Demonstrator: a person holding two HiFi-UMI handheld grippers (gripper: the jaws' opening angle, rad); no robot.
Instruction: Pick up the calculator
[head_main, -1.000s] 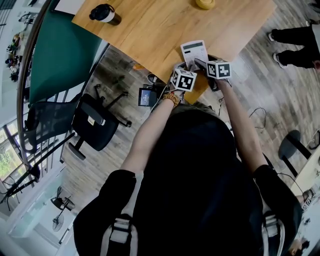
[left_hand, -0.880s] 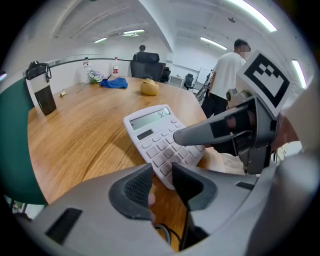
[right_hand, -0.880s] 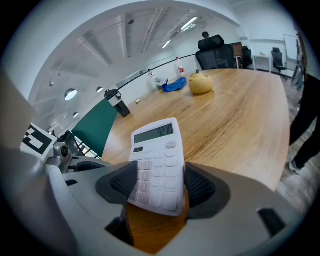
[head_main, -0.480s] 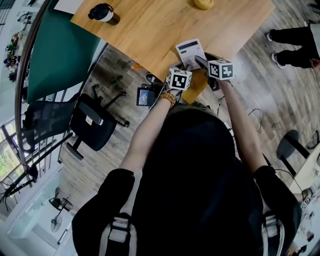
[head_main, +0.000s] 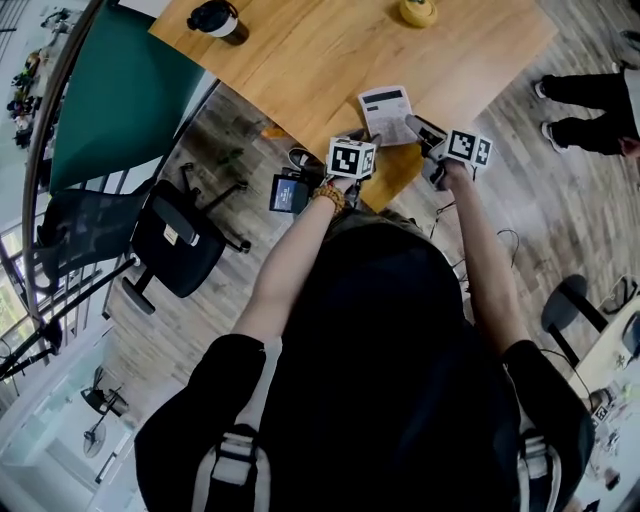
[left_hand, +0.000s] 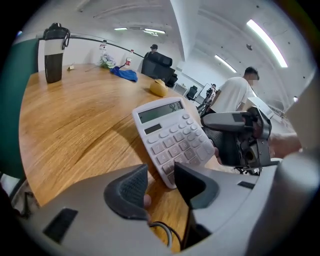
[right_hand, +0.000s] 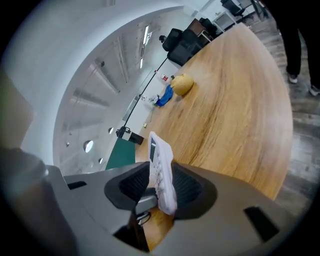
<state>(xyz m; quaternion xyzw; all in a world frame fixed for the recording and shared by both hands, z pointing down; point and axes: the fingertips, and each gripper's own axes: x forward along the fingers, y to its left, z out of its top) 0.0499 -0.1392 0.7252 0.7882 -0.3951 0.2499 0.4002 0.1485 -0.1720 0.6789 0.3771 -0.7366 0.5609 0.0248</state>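
- The white calculator (head_main: 386, 112) is over the near corner of the wooden table (head_main: 300, 60), close to the table's right edge. It is held at a tilt, with its shadow on the wood beneath.
- Its long axis runs away from me. The display end points toward the middle of the table and the key end points back at me.
- In the right gripper view I see the calculator (right_hand: 161, 170) edge-on, its length running out along the jaws.
- My right gripper (right_hand: 160, 187) has just been closing. Its pads now press the calculator's front and back near its right side.
- My left gripper (left_hand: 160, 185) has just been opening. Its jaws stand apart with nothing pressed between them, and the calculator's (left_hand: 172, 140) near corner is just ahead of them.
- From the calculator to the far edge the wood lies bare.
- A dark bottle (head_main: 218, 18) stands at the far left corner, and a yellow object (head_main: 418, 10) sits at the far edge. Both are well apart from the calculator.
- Past the right edge is open floor, with a standing person (head_main: 590, 95) well away.
- An office chair (head_main: 170, 235) sits off the left edge.
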